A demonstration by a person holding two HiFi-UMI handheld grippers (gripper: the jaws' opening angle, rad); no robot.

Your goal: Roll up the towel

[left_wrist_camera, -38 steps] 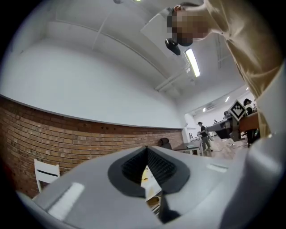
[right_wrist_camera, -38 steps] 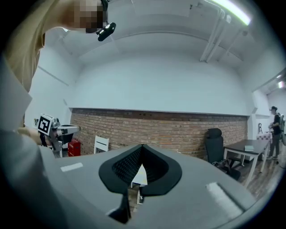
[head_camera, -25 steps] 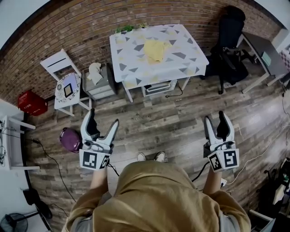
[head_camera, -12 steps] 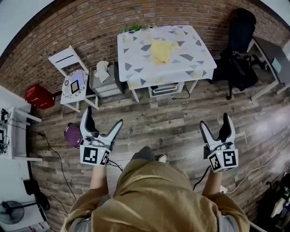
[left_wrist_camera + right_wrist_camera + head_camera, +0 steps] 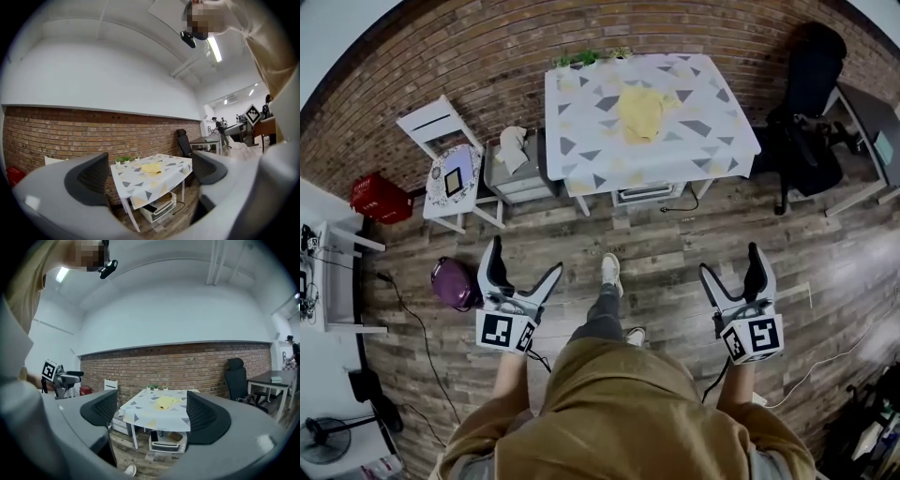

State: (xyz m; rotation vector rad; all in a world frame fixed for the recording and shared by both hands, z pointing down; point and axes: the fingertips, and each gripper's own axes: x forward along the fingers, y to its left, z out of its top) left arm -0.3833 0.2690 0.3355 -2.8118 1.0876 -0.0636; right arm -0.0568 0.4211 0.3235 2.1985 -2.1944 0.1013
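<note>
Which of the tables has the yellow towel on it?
The triangle-patterned table in the middle: the towel lies crumpled on it. The grey desk at the right has none.

A red-brick wall (image 5: 441, 56) ran across from ten to two o'clock above a grey wood-plank floor (image 5: 666, 248). At twelve stood a table (image 5: 712, 141) under a triangle-patterned cloth, a white chair (image 5: 431, 127) at ten, a black office chair (image 5: 811, 94) at two, and a red crate (image 5: 380, 199) at nine. A strip light (image 5: 215, 49) glowed on the white ceiling.

a crumpled yellow towel (image 5: 644, 112) lies on the patterned table (image 5: 591, 141).
</note>
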